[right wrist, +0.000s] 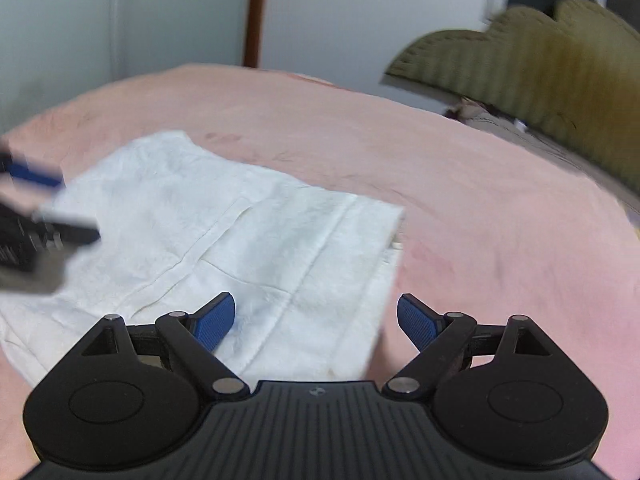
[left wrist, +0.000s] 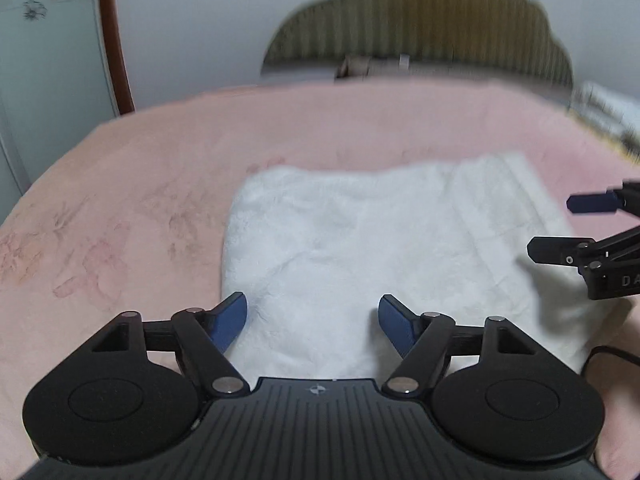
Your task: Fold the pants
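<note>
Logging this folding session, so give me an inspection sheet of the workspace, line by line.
Surface: pink blanket with a faint floral print, covering the bed.
Job's things: white pants lying flat in a folded rectangle.
Clutter: nothing seen on the blanket.
Grippers: left gripper open above the pants' near edge; right gripper open over their right edge; neither holds cloth.
Cables: one dark cable at the lower right.
Surroundings: olive scalloped headboard, white wall, brown wooden post.
</note>
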